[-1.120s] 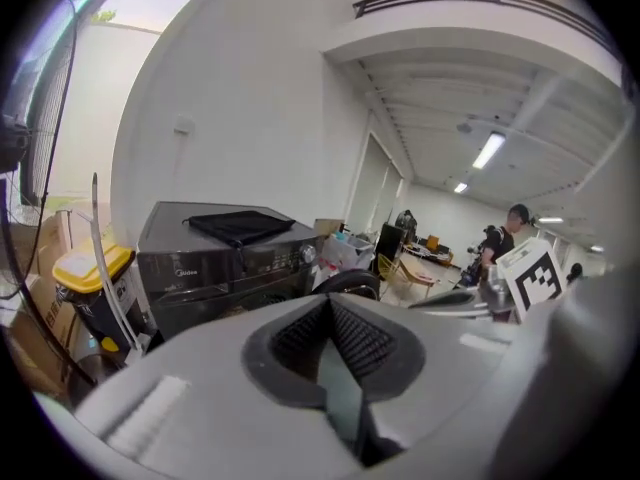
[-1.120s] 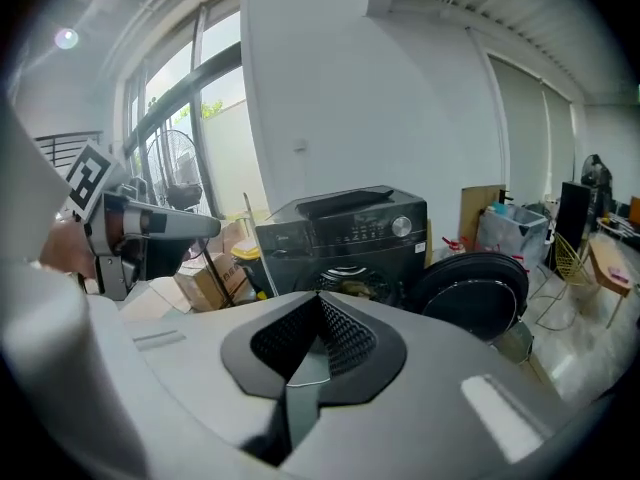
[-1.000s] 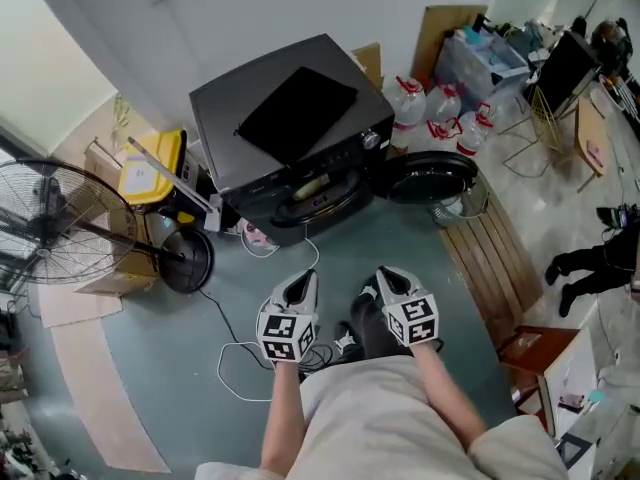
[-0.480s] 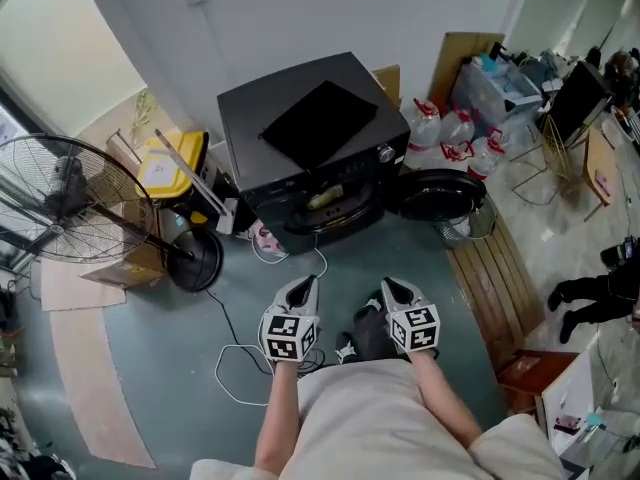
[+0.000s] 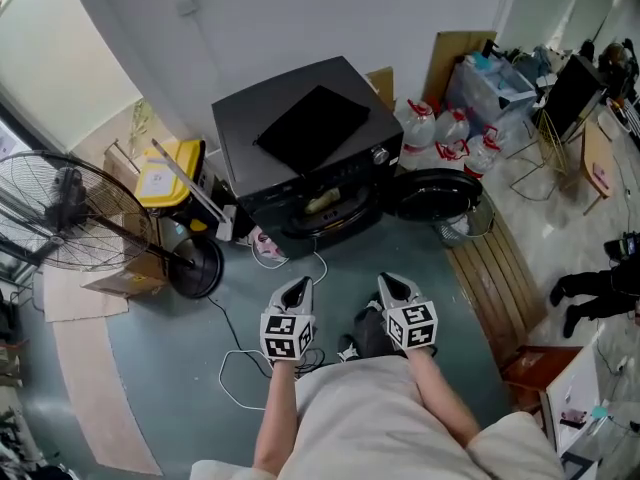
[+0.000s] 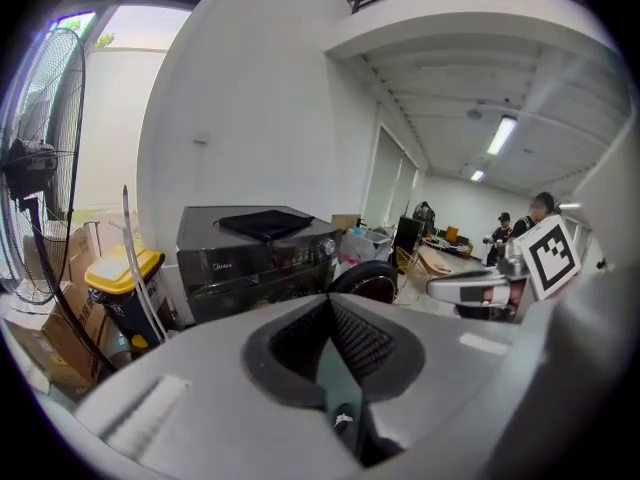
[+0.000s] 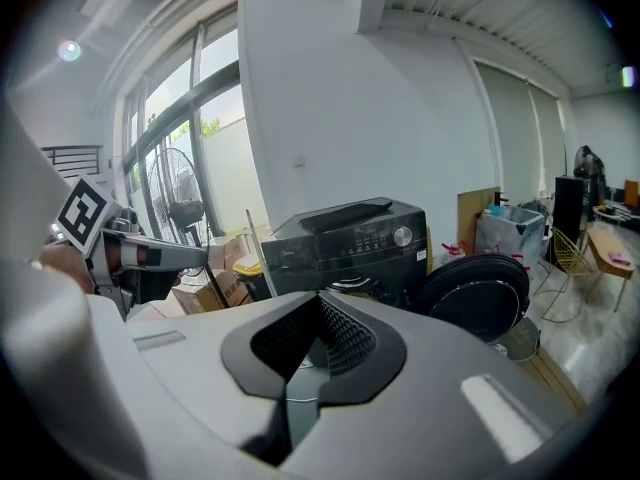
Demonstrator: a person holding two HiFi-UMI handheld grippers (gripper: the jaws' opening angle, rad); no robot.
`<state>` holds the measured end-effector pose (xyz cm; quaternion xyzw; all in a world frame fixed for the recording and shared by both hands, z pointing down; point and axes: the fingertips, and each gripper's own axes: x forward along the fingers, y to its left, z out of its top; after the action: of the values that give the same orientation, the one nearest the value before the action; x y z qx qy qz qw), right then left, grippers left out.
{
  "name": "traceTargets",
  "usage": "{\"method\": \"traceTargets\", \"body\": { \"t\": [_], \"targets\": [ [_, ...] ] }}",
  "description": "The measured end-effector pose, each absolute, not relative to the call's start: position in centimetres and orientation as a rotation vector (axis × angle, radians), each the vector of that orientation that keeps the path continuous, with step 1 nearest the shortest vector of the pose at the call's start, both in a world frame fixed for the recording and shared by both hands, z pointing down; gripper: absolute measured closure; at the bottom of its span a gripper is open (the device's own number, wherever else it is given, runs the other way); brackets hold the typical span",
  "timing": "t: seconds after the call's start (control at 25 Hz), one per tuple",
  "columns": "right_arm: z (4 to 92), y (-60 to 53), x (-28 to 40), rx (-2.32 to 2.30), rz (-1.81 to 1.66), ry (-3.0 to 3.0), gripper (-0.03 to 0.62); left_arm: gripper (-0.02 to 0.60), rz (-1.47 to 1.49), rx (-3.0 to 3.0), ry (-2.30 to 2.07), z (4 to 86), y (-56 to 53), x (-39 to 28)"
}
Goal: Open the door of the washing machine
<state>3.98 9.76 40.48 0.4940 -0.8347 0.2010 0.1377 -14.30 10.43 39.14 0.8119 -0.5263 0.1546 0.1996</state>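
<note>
The dark grey, box-shaped front-loading washing machine (image 5: 300, 153) stands at the far side of the grey-green floor (image 5: 170, 368). Its round black door (image 5: 432, 193) already hangs swung wide open to the right of the drum opening (something pale yellowish shows inside). A flat black cloth (image 5: 308, 128) lies on the machine's top.

Both grippers are held near the person's body, side by side, well apart from the machine and pointing toward it. The left gripper (image 5: 296, 286) has its jaws closed together with nothing between them. The right gripper (image 5: 393, 283) is likewise shut and empty. The machine's front lies far beyond the left jaws, and the open door sits beyond the right jaws, slightly to their right.

Left of the machine stand a yellow-lidded bin (image 5: 165, 173) and a large black pedestal fan (image 5: 65, 213). Clear plastic water jugs with red caps (image 5: 445, 128) cluster on its right. A white cable (image 5: 235, 363) loops on the floor near the left gripper.
</note>
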Motion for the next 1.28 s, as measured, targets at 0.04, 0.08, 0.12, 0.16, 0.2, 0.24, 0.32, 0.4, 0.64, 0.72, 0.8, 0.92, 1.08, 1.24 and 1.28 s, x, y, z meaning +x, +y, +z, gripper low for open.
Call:
{"method": "traceTargets", "body": {
  "t": [0.04, 0.08, 0.12, 0.16, 0.2, 0.24, 0.32, 0.4, 0.64, 0.72, 0.8, 0.92, 1.08, 1.24, 1.28],
  "targets": [
    [40.4, 9.7, 3.9, 1.431, 0.578, -2.418, 0.592, 0.523, 0.432, 2.270, -1.473, 39.1, 10.4, -14.3],
    [40.3, 9.6, 3.8, 1.430, 0.574, -2.419, 0.592, 0.523, 0.433, 2.270, -1.474, 39.1, 10.4, -14.4],
    [40.4, 9.6, 3.7, 1.427, 0.570, -2.419, 0.592, 0.523, 0.434, 2.271, -1.476, 39.1, 10.4, -14.5],
    [40.4, 9.7, 3.6, 1.421, 0.569, -2.420, 0.592, 0.523, 0.436, 2.269, -1.480, 39.2, 10.5, -14.6],
    [40.5, 9.8, 3.6, 1.413, 0.572, -2.423, 0.592, 0.523, 0.437, 2.264, -1.487, 39.3, 10.5, -14.7],
    [40.5, 9.9, 3.5, 1.405, 0.576, -2.429, 0.592, 0.523, 0.435, 2.255, -1.495, 39.5, 10.6, -15.0],
    [40.2, 10.1, 3.5, 1.399, 0.581, -2.443, 0.592, 0.523, 0.421, 2.234, -1.509, 39.5, 10.7, -15.4],
    [39.9, 10.2, 3.7, 1.402, 0.573, -2.445, 0.592, 0.523, 0.402, 2.222, -1.516, 39.5, 10.7, -15.6],
    [40.2, 10.5, 4.2, 1.407, 0.560, -2.426, 0.592, 0.523, 0.406, 2.247, -1.480, 39.8, 10.5, -14.3],
    [40.2, 10.8, 4.5, 1.410, 0.560, -2.417, 0.592, 0.523, 0.408, 2.255, -1.468, 39.8, 10.5, -13.8],
    [40.2, 11.0, 4.9, 1.419, 0.562, -2.411, 0.592, 0.523, 0.410, 2.261, -1.458, 39.7, 10.5, -13.3],
    [40.3, 11.2, 5.5, 1.438, 0.561, -2.414, 0.592, 0.523, 0.415, 2.270, -1.444, 39.9, 10.5, -12.9],
    [40.3, 11.3, 5.8, 1.452, 0.551, -2.414, 0.592, 0.523, 0.423, 2.275, -1.431, 40.2, 10.4, -12.5],
    [40.3, 11.4, 6.2, 1.459, 0.555, -2.412, 0.592, 0.523, 0.426, 2.282, -1.422, 40.1, 10.4, -12.0],
    [40.3, 11.4, 6.3, 1.461, 0.557, -2.410, 0.592, 0.523, 0.428, 2.283, -1.419, 40.1, 10.4, -11.9]
  ]
}}
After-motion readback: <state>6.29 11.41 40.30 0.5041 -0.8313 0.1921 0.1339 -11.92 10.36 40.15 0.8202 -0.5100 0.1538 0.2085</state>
